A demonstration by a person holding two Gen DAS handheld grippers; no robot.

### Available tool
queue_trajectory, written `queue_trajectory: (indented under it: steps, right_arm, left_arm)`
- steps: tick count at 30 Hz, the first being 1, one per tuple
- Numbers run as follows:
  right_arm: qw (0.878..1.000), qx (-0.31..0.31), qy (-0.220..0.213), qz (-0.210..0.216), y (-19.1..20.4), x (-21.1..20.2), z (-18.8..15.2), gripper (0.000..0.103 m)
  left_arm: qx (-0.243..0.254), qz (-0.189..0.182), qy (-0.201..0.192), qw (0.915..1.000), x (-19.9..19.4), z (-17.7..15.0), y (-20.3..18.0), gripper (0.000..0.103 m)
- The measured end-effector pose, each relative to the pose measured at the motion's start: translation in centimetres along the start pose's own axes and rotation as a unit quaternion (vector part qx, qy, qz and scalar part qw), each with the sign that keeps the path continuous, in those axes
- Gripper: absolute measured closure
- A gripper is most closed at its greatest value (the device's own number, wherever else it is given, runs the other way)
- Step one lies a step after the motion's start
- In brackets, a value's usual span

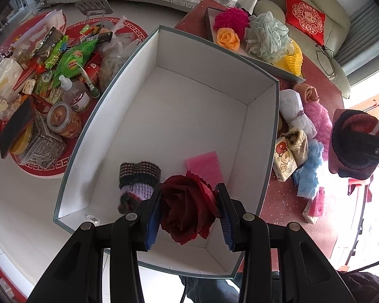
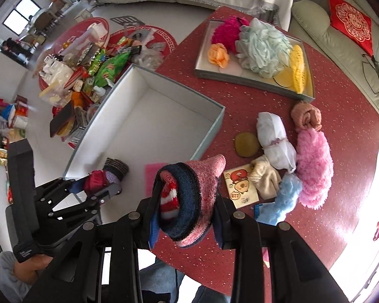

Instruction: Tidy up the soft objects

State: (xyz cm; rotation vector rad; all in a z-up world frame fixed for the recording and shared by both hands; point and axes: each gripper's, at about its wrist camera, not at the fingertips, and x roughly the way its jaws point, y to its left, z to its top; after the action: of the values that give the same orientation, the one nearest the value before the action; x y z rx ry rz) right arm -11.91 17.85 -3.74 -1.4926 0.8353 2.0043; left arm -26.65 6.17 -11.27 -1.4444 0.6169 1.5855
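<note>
Left gripper (image 1: 189, 210): pointing steeply down over the near end of the box; blue pads pressed against both flanks of the red rose, jaws clamped on it.
Red rose (image 1: 187, 209): dark crimson fabric bloom with layered petals and a brighter red frayed edge at its lower rim; held between the left gripper's pads, above the box floor.
Right gripper (image 2: 187, 209): also pointing steeply down, jaws closed on the knitted hat, over the table edge just right of the box.
Knitted hat (image 2: 189, 199): soft roll of pink marl knit with a navy band; a red-and-white striped piece is tucked inside its open mouth. From the left wrist view it shows far to the right of the left gripper, dark against the bright window.
Box (image 1: 149, 48): large, open, white inside with a grey-green rim; it stretches away ahead of the left gripper.
Striped knit piece (image 1: 137, 181): brown, black and lilac bands; lies on the box floor just left of the left gripper's fingers, possibly touching the left finger, though the view is too tight to tell.
Pink sponge (image 1: 204, 164): flat, ribbed; on the box floor just beyond the rose.
Loose pile: ahead and right of the right gripper, a fluffy pink item (image 2: 313, 169), a pale blue fluffy item (image 2: 283, 199), a white bundle (image 2: 275, 139) and a cartoon tissue pack (image 2: 242, 184) lie close together on the red table (image 2: 341, 116).
Tray (image 2: 202, 73): far ahead, holding a mint bath pouf (image 2: 262, 48), an orange rose and magenta fluff.
</note>
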Motion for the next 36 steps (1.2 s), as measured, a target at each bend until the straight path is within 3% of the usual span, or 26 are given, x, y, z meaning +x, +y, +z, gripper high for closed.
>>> queue_trajectory:
  steps: [20, 36]
  right_arm:
    - [1.0, -0.006, 0.01, 0.005, 1.2, 0.8, 0.9, 0.067]
    - [0.999, 0.007, 0.006, 0.034, 1.9, 1.8, 0.6, 0.067]
  left_arm:
    - [-0.001, 0.0, 0.007, 1.0, 0.8, 0.4, 0.4, 0.062]
    - [-0.008, 0.009, 0.022, 0.9997, 1.7, -0.3, 1.5, 0.062]
